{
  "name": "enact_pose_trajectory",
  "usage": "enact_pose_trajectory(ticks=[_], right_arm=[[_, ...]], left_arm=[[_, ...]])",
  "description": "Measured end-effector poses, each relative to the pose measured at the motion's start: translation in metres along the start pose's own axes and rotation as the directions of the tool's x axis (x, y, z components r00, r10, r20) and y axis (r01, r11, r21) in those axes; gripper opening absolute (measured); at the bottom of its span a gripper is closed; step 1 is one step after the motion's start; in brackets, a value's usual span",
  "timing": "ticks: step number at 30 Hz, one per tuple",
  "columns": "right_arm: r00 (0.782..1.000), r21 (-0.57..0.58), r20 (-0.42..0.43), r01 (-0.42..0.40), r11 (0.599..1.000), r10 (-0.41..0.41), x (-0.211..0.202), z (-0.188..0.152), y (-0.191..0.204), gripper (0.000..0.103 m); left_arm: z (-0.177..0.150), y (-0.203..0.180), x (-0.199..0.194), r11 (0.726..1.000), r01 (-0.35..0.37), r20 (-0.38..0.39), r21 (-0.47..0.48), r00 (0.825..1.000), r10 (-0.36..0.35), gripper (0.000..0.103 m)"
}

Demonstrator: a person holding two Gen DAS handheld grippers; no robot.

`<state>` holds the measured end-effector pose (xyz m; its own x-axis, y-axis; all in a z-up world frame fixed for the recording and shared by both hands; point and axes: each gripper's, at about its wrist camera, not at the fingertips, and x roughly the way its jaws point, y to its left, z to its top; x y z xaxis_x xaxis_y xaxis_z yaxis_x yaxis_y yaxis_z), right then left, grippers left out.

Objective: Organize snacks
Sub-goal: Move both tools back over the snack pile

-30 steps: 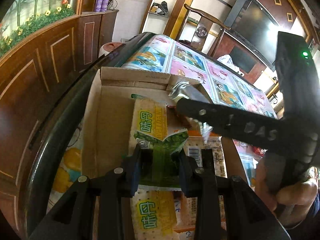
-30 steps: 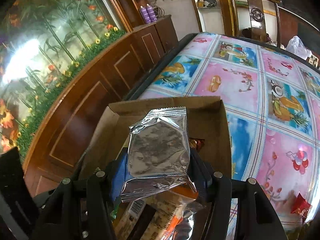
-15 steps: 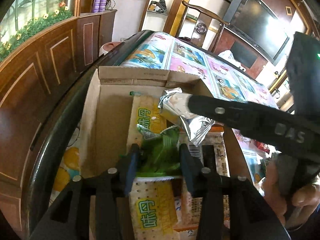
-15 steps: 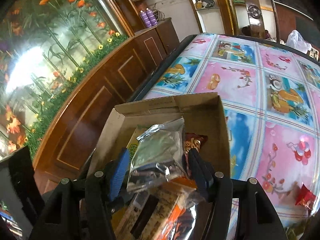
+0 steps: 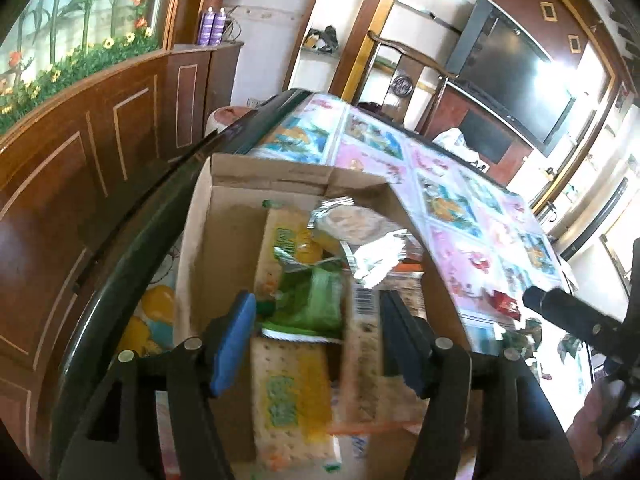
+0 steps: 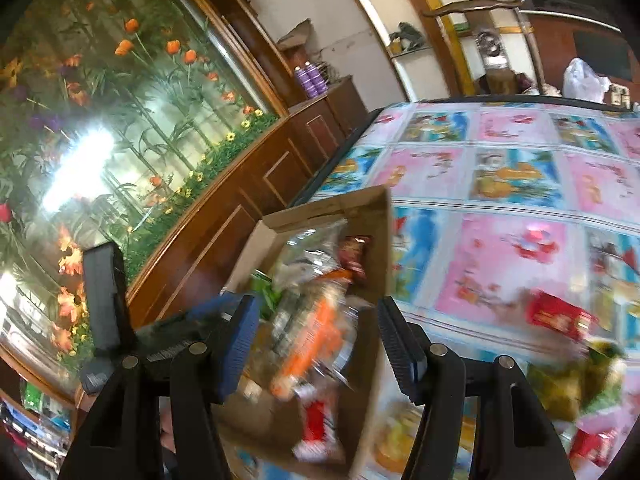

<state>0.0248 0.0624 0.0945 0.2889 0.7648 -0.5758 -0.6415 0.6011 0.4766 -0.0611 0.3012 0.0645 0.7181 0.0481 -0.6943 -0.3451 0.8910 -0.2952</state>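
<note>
One cardboard box (image 5: 224, 240) stands at the table's left edge, at about 9 o'clock of the patterned tablecloth (image 5: 460, 200). Two purple spray cans (image 5: 214, 26) stand on the wooden cabinet at 11 o'clock in the left wrist view.

In the box, from left to right: a bare strip of cardboard floor, two yellow cracker packs (image 5: 292, 392) laid end to end, one green packet (image 5: 316, 300) lying across them, one silver foil bag (image 5: 360, 236) toward 12 o'clock, and a barcoded pack (image 5: 364, 344) against the right wall. The right wrist view adds one orange-striped packet (image 6: 320, 328) and one dark red packet (image 6: 354, 256) in the same box, though blur makes an exact count there unsure.

The left gripper (image 5: 316, 344) hangs over the box, its jaws opening; the green packet lies between and beyond them with neither pad pressing on it. The right gripper (image 6: 316, 344) has its jaws spread apart with nothing between them, above the box's right wall.

Loose on the cloth at 3 to 4 o'clock in the right wrist view lie one red packet (image 6: 560, 316), one yellow-green packet (image 6: 576, 380), and another red one (image 6: 592, 446) cut off by the frame edge. All three are smeared, their print unreadable. The near end of the box is hidden behind the gripper bodies.
</note>
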Motion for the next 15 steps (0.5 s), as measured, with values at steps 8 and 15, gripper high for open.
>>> enact_pose_trajectory(ticks=[8,15], right_arm=[[0.983,0.117,0.132,0.114,0.986,-0.129,-0.086,-0.033,-0.092,0.066],[0.912,0.315,0.21,0.278,0.907,-0.353,-0.178,-0.057,-0.196,0.065]], left_arm=[[-0.012,-0.059,-0.02,0.994,0.075,-0.003,0.073,0.997,-0.075,0.067],[-0.042,-0.128,-0.005,0.972,0.174,-0.111,0.157,0.981,-0.158,0.068]])
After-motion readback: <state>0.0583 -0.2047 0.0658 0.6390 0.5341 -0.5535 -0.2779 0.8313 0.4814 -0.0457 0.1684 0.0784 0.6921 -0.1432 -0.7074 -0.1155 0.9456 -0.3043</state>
